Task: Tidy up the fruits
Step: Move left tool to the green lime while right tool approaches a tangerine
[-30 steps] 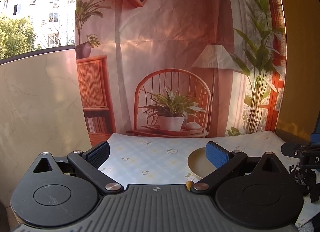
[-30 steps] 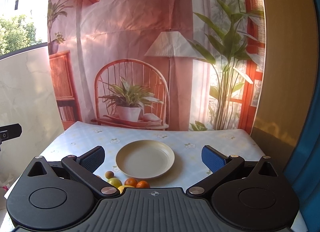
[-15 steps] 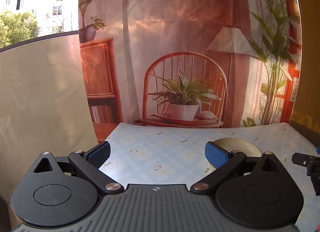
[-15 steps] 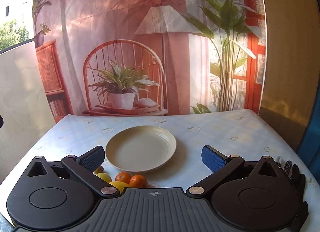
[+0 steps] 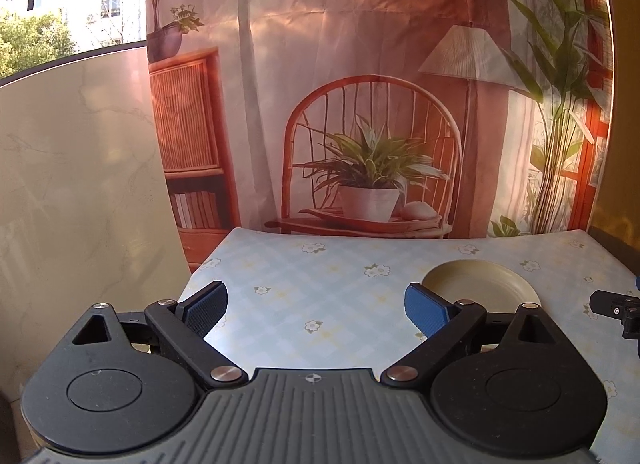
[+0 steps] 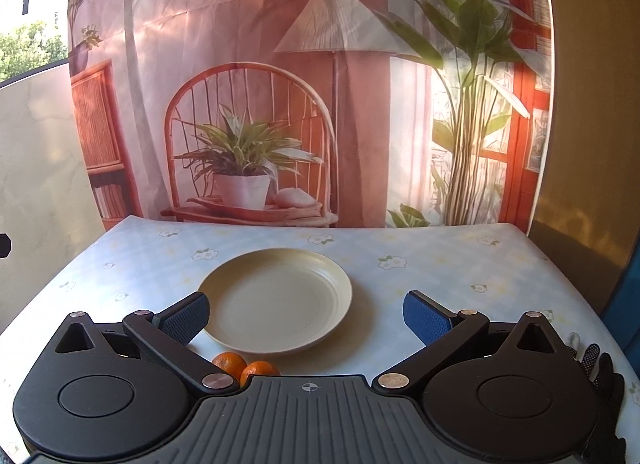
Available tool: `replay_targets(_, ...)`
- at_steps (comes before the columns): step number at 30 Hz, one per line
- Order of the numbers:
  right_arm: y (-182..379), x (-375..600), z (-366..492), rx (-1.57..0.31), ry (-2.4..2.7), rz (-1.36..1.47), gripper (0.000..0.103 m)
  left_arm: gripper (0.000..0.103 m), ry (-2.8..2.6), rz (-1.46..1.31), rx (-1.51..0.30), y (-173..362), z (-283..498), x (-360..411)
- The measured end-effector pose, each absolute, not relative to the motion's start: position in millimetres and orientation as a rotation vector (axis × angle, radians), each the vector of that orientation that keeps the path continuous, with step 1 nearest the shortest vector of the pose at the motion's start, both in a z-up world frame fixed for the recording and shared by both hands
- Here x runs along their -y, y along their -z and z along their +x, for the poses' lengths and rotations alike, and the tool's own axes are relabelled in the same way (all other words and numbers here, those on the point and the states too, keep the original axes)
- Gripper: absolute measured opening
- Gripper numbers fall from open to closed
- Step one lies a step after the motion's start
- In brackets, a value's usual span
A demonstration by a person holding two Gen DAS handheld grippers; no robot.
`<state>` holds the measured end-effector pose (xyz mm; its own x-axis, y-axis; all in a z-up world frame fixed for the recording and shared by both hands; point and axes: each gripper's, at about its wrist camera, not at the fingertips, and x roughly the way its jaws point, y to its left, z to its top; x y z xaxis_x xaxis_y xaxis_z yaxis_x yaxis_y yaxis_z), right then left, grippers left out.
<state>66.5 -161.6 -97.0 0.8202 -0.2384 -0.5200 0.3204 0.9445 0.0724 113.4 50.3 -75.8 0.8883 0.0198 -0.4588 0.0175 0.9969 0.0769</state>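
Right tongs [image 6: 306, 314] released, empty, over plate [image 6: 276, 300]. Left tongs [image 5: 316, 308] closing, empty. Tangerines [image 6: 244, 368] near edge: descend nearer, straddle one fruit.

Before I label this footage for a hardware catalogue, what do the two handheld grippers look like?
Both look alike. The left gripper and right gripper each have a grey ribbed centre plate with a small crosshair mark, flanked by two black round housings with triangular cut-outs. Black link arms with silver pivot pins carry blue textured pads. No cables or sleeves show; something black and mesh-like, perhaps a glove, sits at the right gripper's edge.
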Motion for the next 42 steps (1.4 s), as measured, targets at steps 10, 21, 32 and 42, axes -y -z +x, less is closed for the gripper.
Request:
replay_targets(10, 114, 160, 84, -0.617, 0.248, 0.159, 0.103, 0.091, 0.009, 0.065, -0.598, 103, 125, -51)
replay_targets(21, 131, 143, 80, -0.620, 0.273, 0.108, 0.103, 0.090, -0.006, -0.022, -0.662, 144, 122, -59)
replay_targets(32, 149, 142, 74, -0.670, 0.229, 0.179, 0.103, 0.078, 0.076, 0.021, -0.768, 171, 122, -53)
replay_targets(42, 152, 142, 73, -0.675, 0.245, 0.182, 0.098, 0.076, 0.206, 0.000, -0.850, 190, 122, -45)
